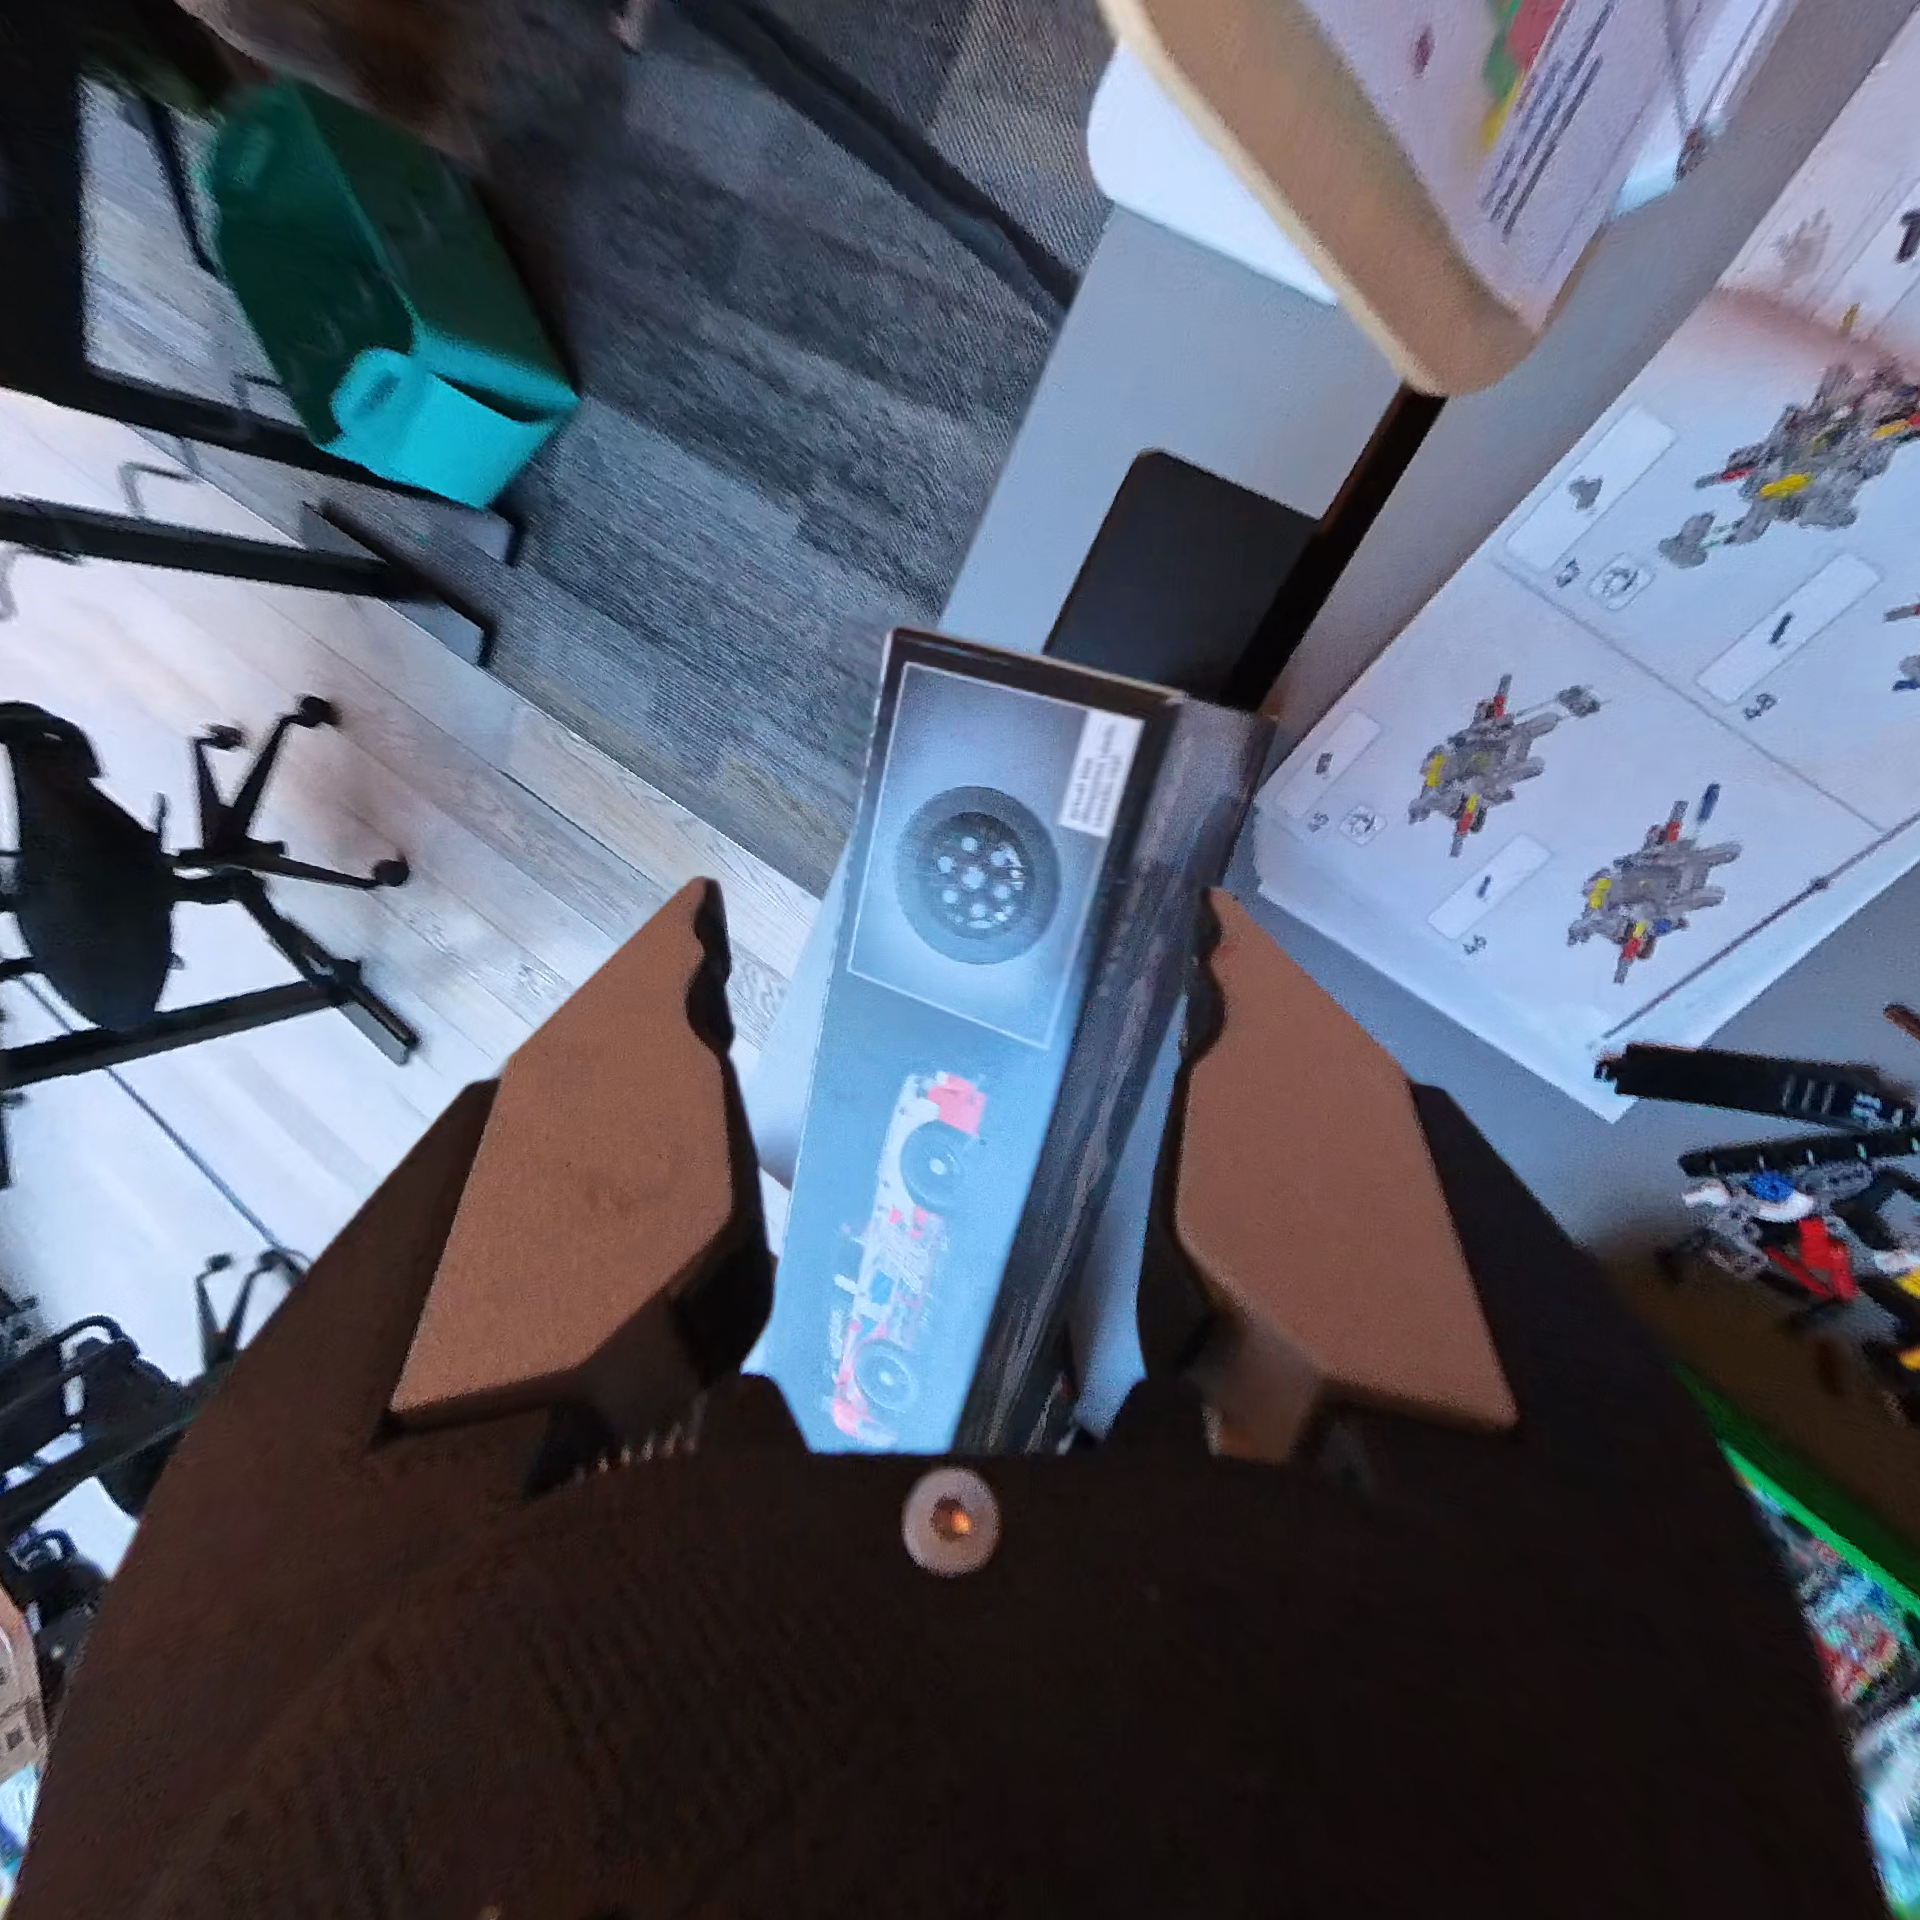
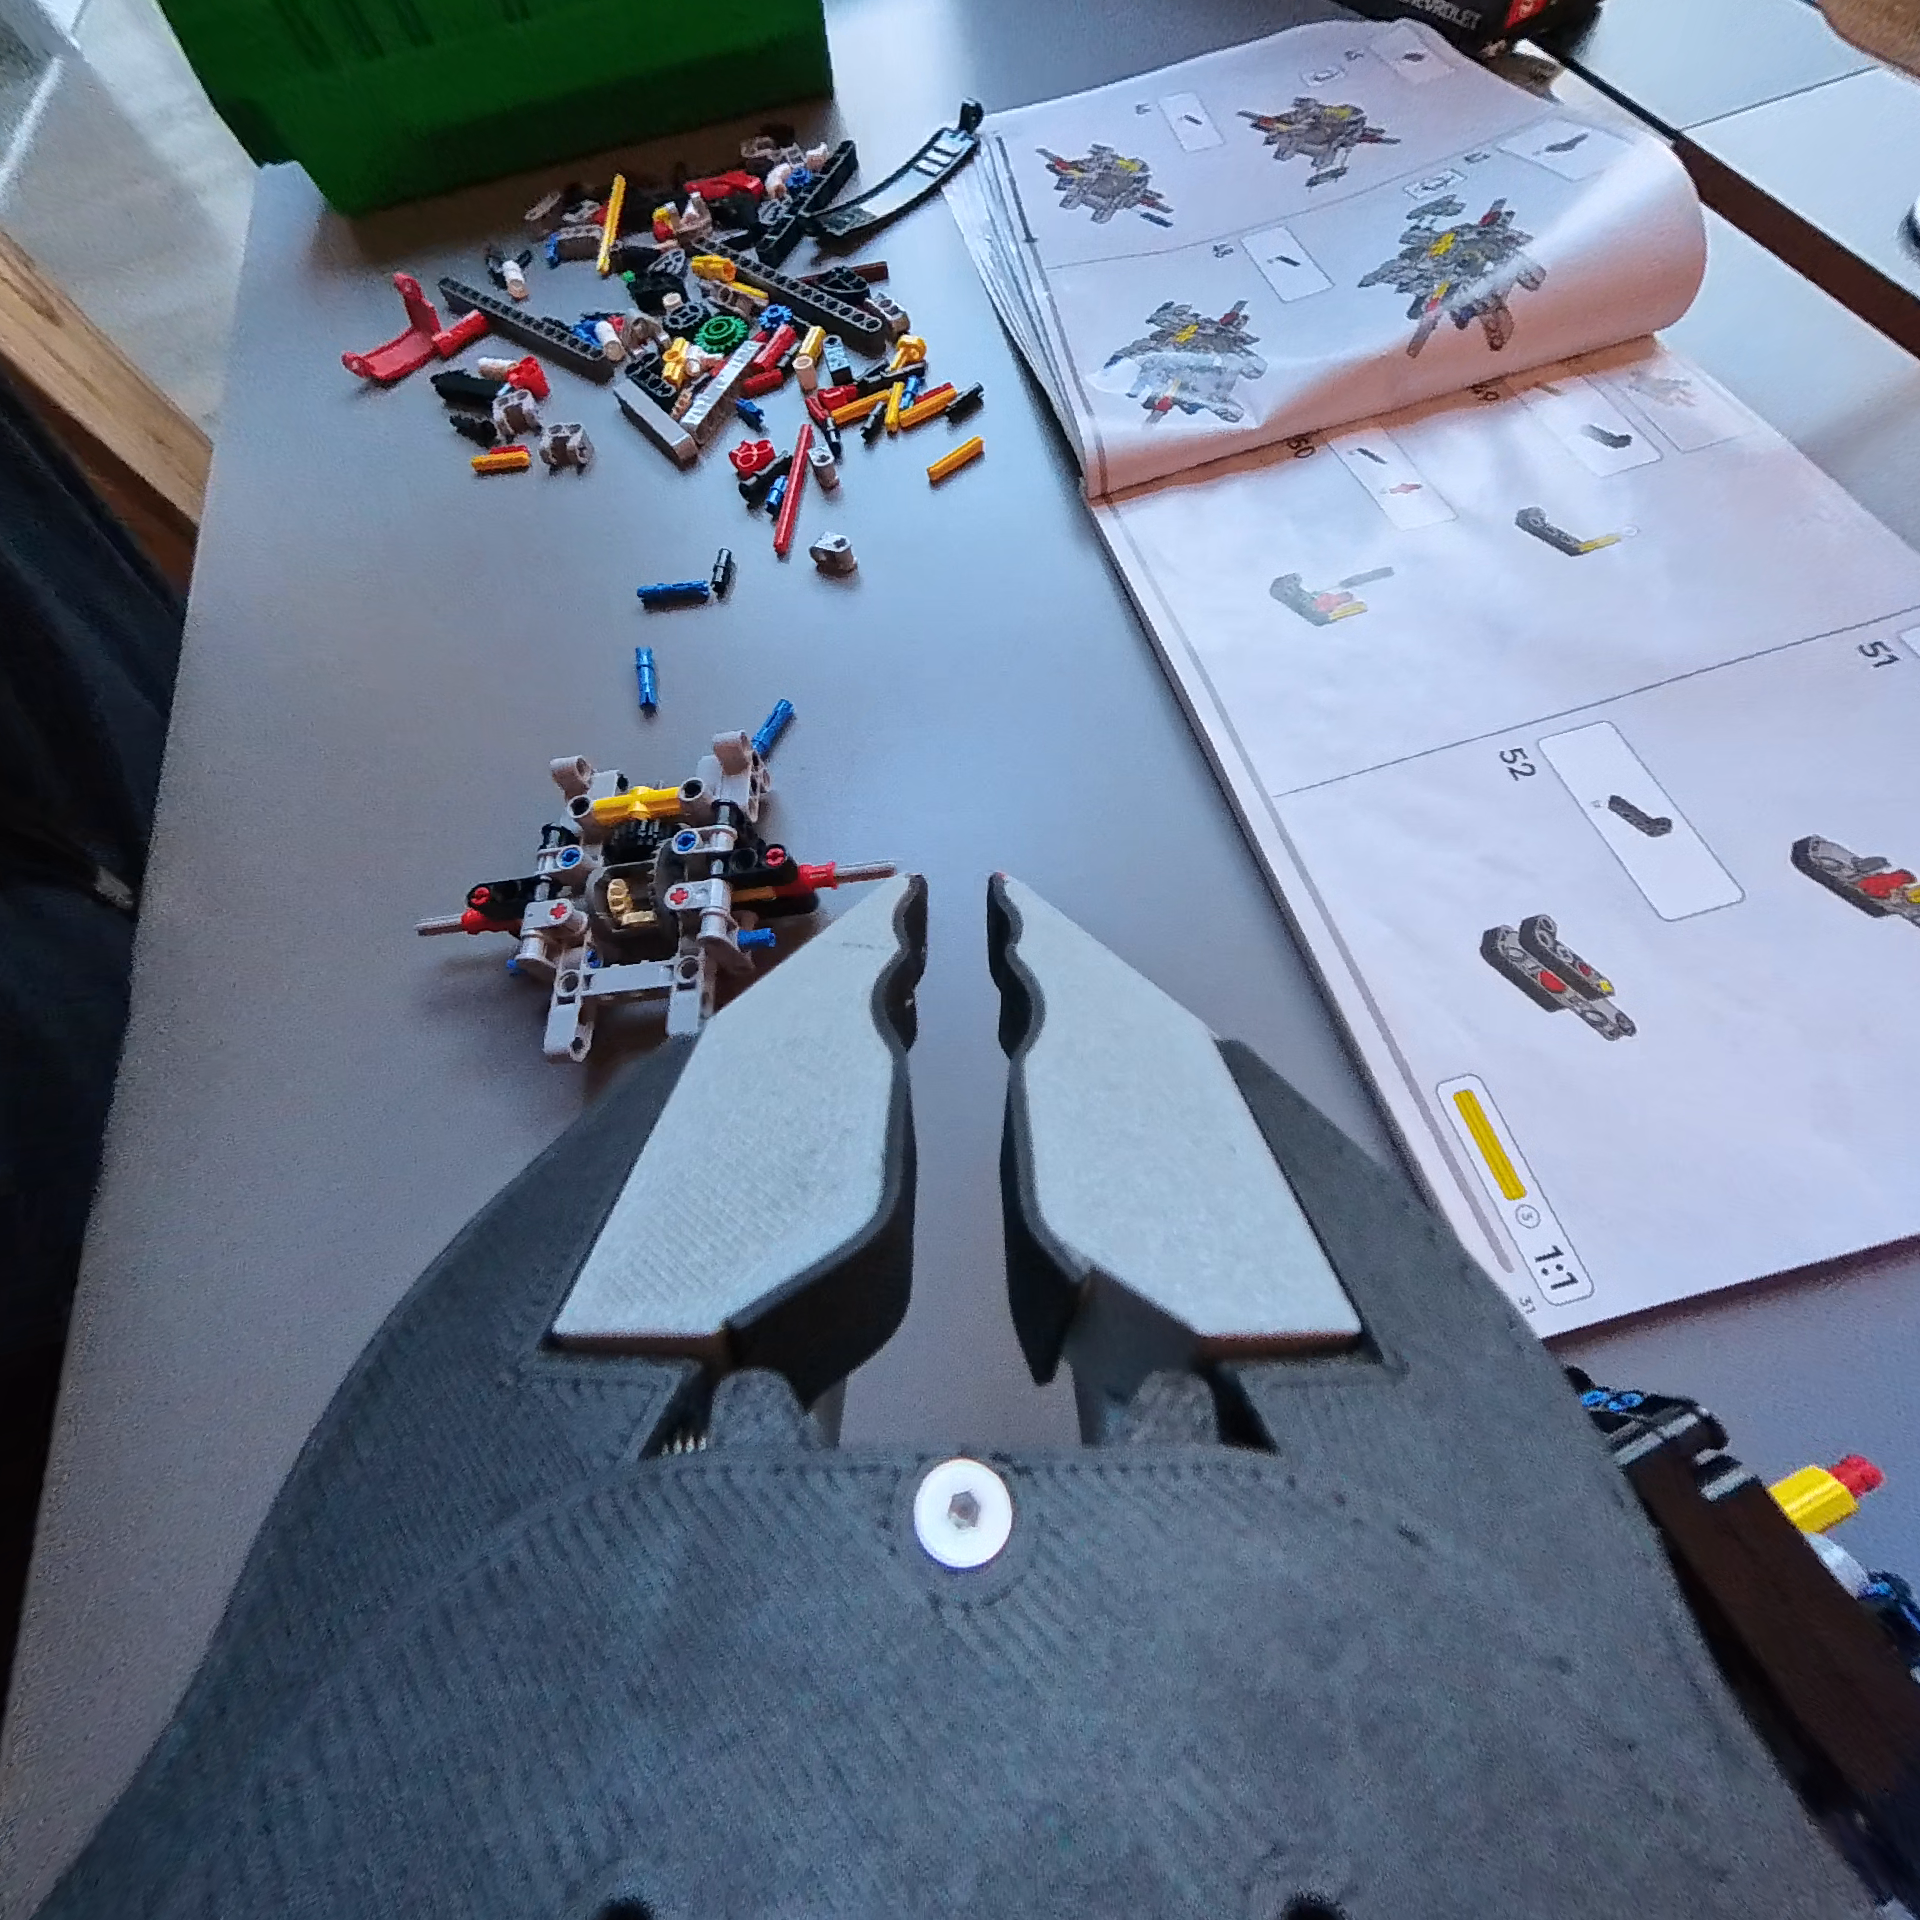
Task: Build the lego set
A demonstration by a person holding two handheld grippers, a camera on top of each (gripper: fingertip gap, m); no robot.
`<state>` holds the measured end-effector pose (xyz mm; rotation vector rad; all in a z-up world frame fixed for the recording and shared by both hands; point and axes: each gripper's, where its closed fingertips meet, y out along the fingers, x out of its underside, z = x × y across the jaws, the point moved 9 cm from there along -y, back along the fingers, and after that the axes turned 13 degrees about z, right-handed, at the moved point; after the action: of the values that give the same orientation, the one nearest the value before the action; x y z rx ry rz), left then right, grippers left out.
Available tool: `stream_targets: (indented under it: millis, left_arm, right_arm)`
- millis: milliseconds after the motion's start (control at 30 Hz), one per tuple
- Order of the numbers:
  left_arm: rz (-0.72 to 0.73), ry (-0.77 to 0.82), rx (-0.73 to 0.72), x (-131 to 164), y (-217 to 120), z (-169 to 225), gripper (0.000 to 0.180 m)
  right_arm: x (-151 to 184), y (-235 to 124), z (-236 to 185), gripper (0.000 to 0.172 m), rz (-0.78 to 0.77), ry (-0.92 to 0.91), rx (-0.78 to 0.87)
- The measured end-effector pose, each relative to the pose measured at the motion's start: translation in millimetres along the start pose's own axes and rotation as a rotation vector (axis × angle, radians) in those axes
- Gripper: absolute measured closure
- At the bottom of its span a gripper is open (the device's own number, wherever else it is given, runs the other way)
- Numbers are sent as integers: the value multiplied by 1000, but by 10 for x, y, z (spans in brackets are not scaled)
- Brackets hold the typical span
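The left tool (image 1: 961, 914) has a dark ribbed printed body, two brown wedge-shaped fingers (image 1: 592, 1164) with wavy black inner edges, and a round silver screw (image 1: 949, 1520) just behind those fingers. The right tool (image 2: 956, 904) has the same shape in grey, with a white screw (image 2: 962, 1512).

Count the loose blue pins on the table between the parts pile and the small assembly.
3: one beside a black pin, one alone mid-table, one touching the assembly. The pile may hide more.

left tongs (image 1: 961, 914) spread wide, right tongs (image 2: 956, 904) nearly closed, bare
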<state>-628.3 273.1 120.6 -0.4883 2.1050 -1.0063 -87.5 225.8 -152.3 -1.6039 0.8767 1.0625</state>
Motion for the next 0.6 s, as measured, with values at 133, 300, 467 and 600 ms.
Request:
stream_targets:
  millis: [133,300,467,600]
  left_arm:
    - [-203,26,91,287,436,-89,90]
    - [-335,76,92,740,859,19,60]
    - [-366,59,40,816,755,127,64]
    - [-412,69,10,931,625,207,65]
  right_arm:
    - [27,10,66,164,-3,7,20]
    - [58,18,116,164,-9,23,20]
    - [30,-7,71,165,2,7,9]
    - [-19,-67,8,166,20,-29,14]
